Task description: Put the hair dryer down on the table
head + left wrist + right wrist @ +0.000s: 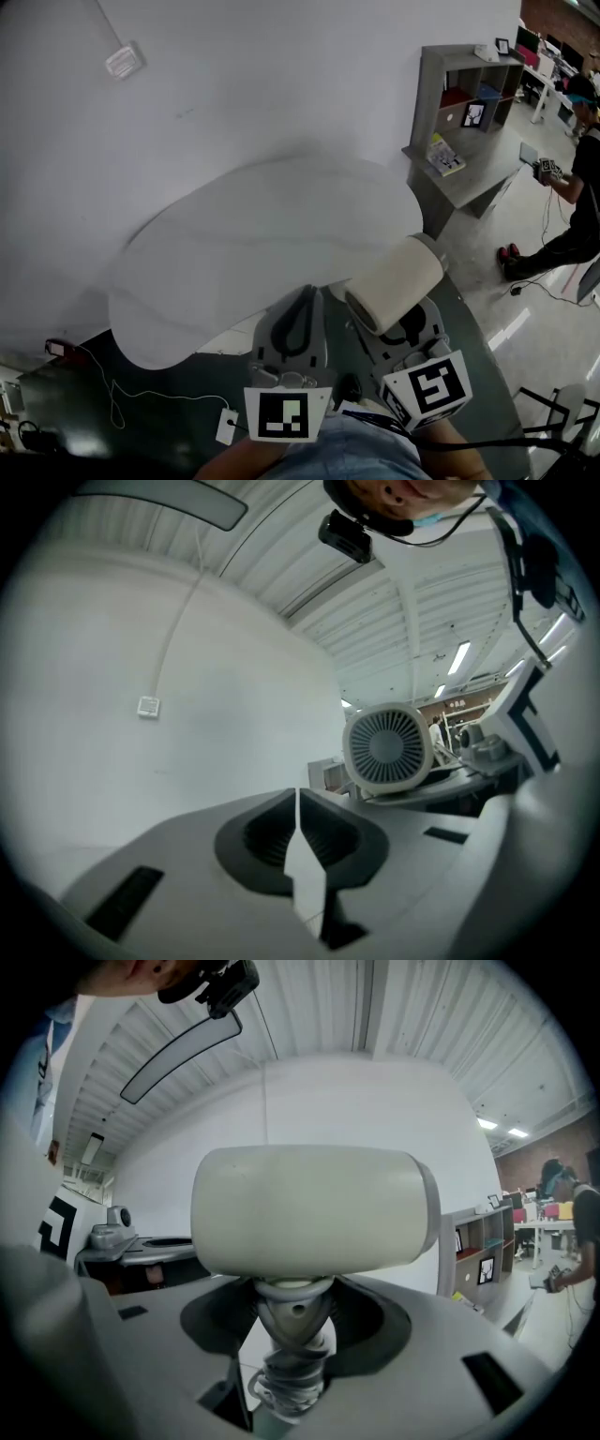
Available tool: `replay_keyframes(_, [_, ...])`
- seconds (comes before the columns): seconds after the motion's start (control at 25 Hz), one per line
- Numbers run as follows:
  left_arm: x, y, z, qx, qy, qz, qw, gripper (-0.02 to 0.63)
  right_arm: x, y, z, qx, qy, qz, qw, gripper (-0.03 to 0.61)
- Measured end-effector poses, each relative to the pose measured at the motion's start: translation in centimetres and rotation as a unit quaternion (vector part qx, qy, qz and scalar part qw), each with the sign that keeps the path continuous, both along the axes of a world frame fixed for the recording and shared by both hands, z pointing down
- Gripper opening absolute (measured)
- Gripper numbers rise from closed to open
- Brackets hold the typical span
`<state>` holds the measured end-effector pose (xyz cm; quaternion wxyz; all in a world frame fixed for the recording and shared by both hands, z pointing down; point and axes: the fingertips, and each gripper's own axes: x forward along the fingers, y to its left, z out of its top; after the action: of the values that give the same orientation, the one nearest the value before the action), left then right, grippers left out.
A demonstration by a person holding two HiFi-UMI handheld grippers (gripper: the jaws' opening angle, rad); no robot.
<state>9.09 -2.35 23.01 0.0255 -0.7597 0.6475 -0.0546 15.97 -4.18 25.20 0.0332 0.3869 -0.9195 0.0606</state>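
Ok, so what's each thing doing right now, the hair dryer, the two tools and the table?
hair dryer: held up off the table by its handle, cord wound round the handle.
right tool: shut on the hair dryer's handle.
left tool: shut, nothing in it.
table: hair dryer not put on it yet.

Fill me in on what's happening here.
A person is working with a two-jaw gripper in each hand. The right gripper is clamped on the handle of a cream hair dryer, whose cord is wound round that handle. The dryer is held up near the edge of the white table and is not yet set down. The left gripper sits beside it, jaws together and holding nothing.
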Motion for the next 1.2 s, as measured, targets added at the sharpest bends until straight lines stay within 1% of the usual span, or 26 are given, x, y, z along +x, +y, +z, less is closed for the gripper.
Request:
replay_keyframes(0.12, [-1.4, -0.7, -0.1, 0.005, 0.001, -0.011, 0.9999, 0.017, -1.5, -1.0, -0.4, 0.007, 0.000, -0.012, 1.000, 0.224])
replay_keyframes(0.28, [-4.3, -2.5, 0.4, 0.008, 0.010, -0.028, 0.9995, 0.017, -4.6, -2.6, 0.0, 0.008, 0.007, -0.033, 0.999, 0.224])
replay_keyframes(0.36, [-5.9, -4.1, 0.6, 0.011, 0.014, -0.034, 0.9993, 0.017, -6.3, -3.9, 0.3, 0.008, 0.010, -0.039, 0.999, 0.224])
replay_keyframes(0.48, [-8.5, -7.2, 0.4, 0.020, 0.029, -0.039, 0.9986, 0.017, -8.7, -6.4, 0.5, 0.005, 0.016, -0.041, 0.999, 0.224])
replay_keyframes(0.56, [-10.0, -9.5, 0.3, 0.023, 0.034, -0.036, 0.9985, 0.017, -10.1, -8.3, 0.6, 0.003, 0.020, -0.038, 0.999, 0.224])
replay_keyframes(0.68, [-11.6, -12.7, 0.9, 0.016, 0.036, -0.027, 0.9988, 0.017, -11.9, -11.6, 1.0, 0.006, 0.024, -0.031, 0.999, 0.224])
replay_keyframes(0.8, [-13.4, -15.5, 1.6, 0.008, 0.042, -0.021, 0.9989, 0.017, -13.8, -14.4, 1.8, -0.006, 0.029, -0.027, 0.999, 0.224])
replay_keyframes(0.96, [-15.7, -18.4, 2.1, -0.007, 0.045, -0.017, 0.9988, 0.017, -16.0, -17.4, 2.0, -0.014, 0.034, -0.021, 0.999, 0.224])
replay_keyframes(1.04, [-16.5, -19.8, 2.2, -0.008, 0.042, -0.013, 0.9990, 0.017, -16.9, -18.7, 2.0, -0.012, 0.037, -0.021, 0.999, 0.224])
replay_keyframes(1.2, [-18.4, -21.6, 2.1, -0.008, 0.047, -0.011, 0.9988, 0.017, -19.0, -20.7, 1.6, -0.008, 0.043, -0.020, 0.999, 0.224])
